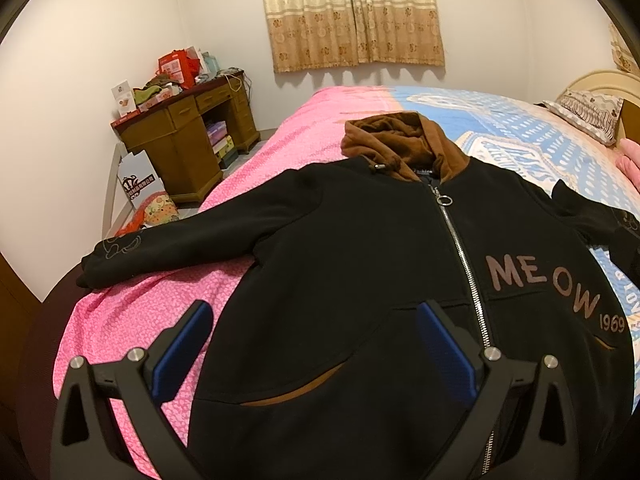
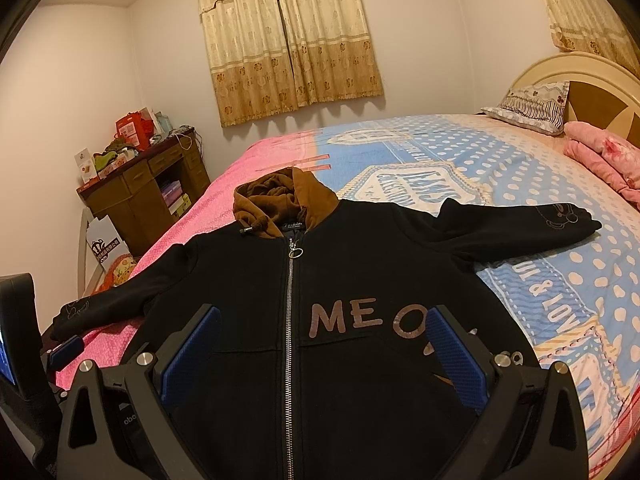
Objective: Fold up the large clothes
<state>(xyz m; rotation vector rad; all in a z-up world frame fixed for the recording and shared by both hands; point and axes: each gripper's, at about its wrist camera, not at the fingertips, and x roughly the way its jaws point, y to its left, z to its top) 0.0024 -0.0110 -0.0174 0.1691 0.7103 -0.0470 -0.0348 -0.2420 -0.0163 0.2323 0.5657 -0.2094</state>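
A black zip hoodie (image 1: 352, 248) with a brown hood (image 1: 392, 140) and "MEOW 1969" lettering lies flat, front up, on the bed, both sleeves spread out. It also shows in the right wrist view (image 2: 360, 280). My left gripper (image 1: 312, 320) is open and empty, above the hoodie's lower left part near the pocket. My right gripper (image 2: 324, 324) is open and empty, above the lower front near the zip (image 2: 289, 312). The left gripper's body (image 2: 24, 352) shows at the left edge of the right wrist view.
The bed (image 2: 520, 184) has a pink and blue patterned cover. A pillow (image 2: 528, 108) and a pink folded blanket (image 2: 604, 160) lie by the headboard. A cluttered wooden desk (image 1: 192, 132) stands left of the bed, with bags on the floor beside it.
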